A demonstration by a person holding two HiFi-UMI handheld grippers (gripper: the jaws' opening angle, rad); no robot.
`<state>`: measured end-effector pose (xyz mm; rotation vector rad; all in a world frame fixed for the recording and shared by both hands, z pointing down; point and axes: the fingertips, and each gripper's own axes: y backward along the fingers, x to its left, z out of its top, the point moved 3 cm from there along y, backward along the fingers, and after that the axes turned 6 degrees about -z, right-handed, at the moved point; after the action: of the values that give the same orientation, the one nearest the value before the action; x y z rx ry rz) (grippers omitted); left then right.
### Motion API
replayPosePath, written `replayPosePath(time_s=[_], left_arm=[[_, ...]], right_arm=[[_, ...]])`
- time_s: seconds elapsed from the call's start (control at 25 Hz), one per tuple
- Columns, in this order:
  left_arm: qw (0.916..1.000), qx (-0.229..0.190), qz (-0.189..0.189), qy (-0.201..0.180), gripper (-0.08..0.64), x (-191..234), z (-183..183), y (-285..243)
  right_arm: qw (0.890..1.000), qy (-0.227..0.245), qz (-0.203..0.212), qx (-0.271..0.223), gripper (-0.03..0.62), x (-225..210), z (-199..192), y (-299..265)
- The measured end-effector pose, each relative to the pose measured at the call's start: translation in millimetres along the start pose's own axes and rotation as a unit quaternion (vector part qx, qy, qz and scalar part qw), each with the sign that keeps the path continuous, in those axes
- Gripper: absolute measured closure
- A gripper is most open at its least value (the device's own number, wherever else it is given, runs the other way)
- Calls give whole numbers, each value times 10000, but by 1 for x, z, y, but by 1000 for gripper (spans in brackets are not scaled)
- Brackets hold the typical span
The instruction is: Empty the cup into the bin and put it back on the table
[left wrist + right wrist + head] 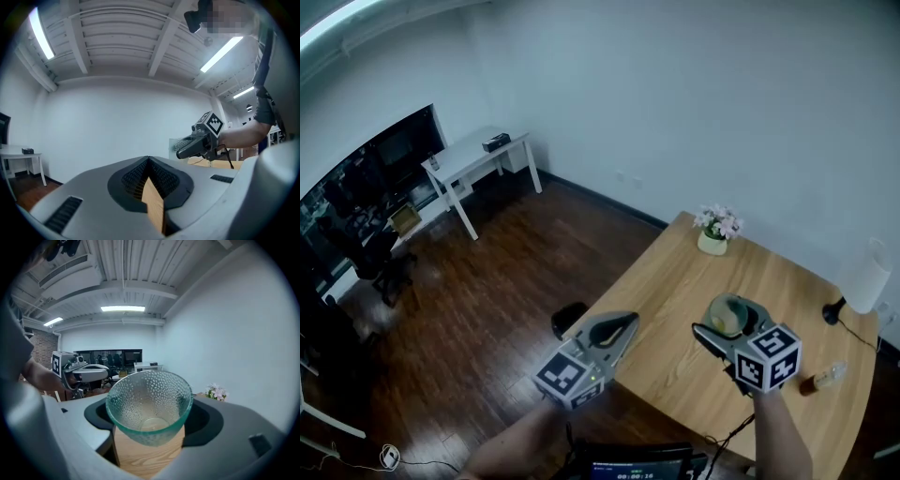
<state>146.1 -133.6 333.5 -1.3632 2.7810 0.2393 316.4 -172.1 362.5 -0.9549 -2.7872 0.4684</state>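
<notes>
My right gripper (724, 325) is shut on a clear, dimpled glass cup (727, 315) with a greenish rim, held above the wooden table (675, 281). In the right gripper view the cup (149, 401) fills the gap between the jaws with its mouth towards the camera, and it looks empty. My left gripper (628, 324) hovers over the table's left edge with its jaws together and nothing between them. In the left gripper view the pads (136, 178) meet at the tip. A small dark container (568, 320), perhaps the bin, stands on the floor by the table's left edge.
A pot of pink flowers (714, 231) stands at the table's far edge. A white lamp (862, 279) and a small bottle (826, 376) are at the right. A white desk (474, 156) and dark office chairs (375, 253) stand across the wooden floor.
</notes>
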Motion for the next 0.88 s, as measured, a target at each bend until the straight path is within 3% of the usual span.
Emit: replayPosePath(time_s=[0.24, 0.88], left_arm=[[9996, -162, -140, -184, 568, 39, 17, 44], [9998, -104, 180, -42, 568, 151, 6, 157]], right_arm=[[9999, 98, 40, 29, 192, 43, 27, -42], [9993, 291, 192, 94, 192, 143, 68, -150]])
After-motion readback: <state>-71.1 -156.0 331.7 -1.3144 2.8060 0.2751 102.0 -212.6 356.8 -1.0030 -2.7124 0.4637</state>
